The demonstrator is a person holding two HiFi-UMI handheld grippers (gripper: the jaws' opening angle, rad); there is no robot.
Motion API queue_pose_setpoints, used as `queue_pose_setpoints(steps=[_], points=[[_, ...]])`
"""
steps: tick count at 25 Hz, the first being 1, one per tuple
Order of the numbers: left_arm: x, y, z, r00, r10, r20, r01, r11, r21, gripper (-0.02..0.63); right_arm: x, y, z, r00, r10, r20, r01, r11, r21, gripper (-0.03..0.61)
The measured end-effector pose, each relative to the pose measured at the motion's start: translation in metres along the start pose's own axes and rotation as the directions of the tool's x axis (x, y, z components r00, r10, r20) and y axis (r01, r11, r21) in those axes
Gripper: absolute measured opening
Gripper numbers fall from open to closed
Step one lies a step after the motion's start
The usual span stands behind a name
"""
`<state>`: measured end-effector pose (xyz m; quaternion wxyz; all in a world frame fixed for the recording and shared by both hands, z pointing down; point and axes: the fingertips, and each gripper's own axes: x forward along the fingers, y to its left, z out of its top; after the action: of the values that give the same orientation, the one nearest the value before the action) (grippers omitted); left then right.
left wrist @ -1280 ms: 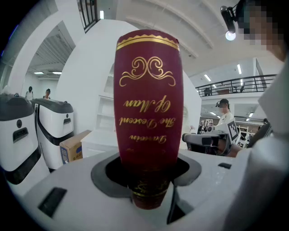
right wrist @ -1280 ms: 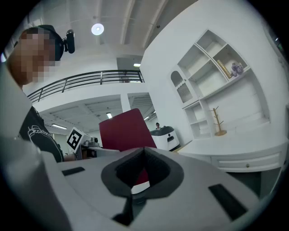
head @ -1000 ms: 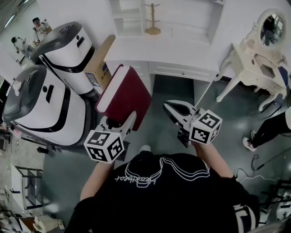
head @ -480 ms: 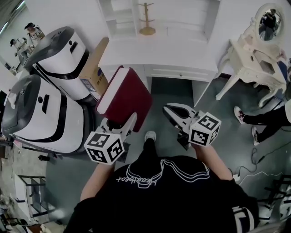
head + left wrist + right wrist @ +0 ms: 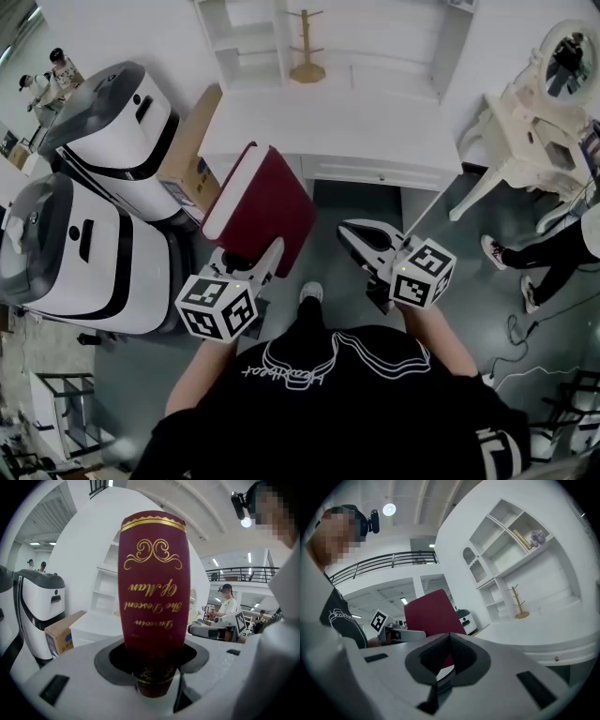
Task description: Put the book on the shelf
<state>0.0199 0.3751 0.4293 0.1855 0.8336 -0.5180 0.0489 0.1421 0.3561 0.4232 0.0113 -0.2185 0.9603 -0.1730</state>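
Observation:
A thick dark-red book [image 5: 262, 204] with gold print on its spine [image 5: 152, 597] is held upright over the floor, in front of a white desk. My left gripper [image 5: 246, 262] is shut on its lower end, jaws pressing both covers. My right gripper [image 5: 361, 239] hovers to the right of the book, jaws shut with nothing between them; the book [image 5: 432, 616] shows beyond its jaws. White shelves [image 5: 255, 42] rise at the back of the desk [image 5: 328, 122], also visible as open compartments [image 5: 511, 550] in the right gripper view.
Two large white-and-grey machines [image 5: 84, 225] stand at the left beside a cardboard box [image 5: 187, 155]. A small wooden peg stand [image 5: 307, 47] sits on the desk. A white dressing table with a mirror [image 5: 544, 112] is at the right. People stand far left and right.
The view has shifted slightly as the person steps toward the desk; the book and both grippers keep their places relative to each other. Both grips are unchanged.

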Motion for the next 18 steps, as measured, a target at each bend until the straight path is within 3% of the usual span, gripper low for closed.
queue_pose_setpoints(steps=[12, 18], points=[[0.128, 0.117, 0.078, 1.000, 0.003, -0.016, -0.003, 1.000, 0.016, 0.210, 0.123, -0.129, 0.061, 1.000, -0.028, -0.011, 0.029, 0.999, 0.014, 0.006], [0.171, 0.170, 0.113, 1.000, 0.013, 0.006, -0.013, 1.000, 0.015, 0.210, 0.176, -0.172, 0.088, 0.999, -0.033, -0.027, 0.032, 0.999, -0.007, 0.006]])
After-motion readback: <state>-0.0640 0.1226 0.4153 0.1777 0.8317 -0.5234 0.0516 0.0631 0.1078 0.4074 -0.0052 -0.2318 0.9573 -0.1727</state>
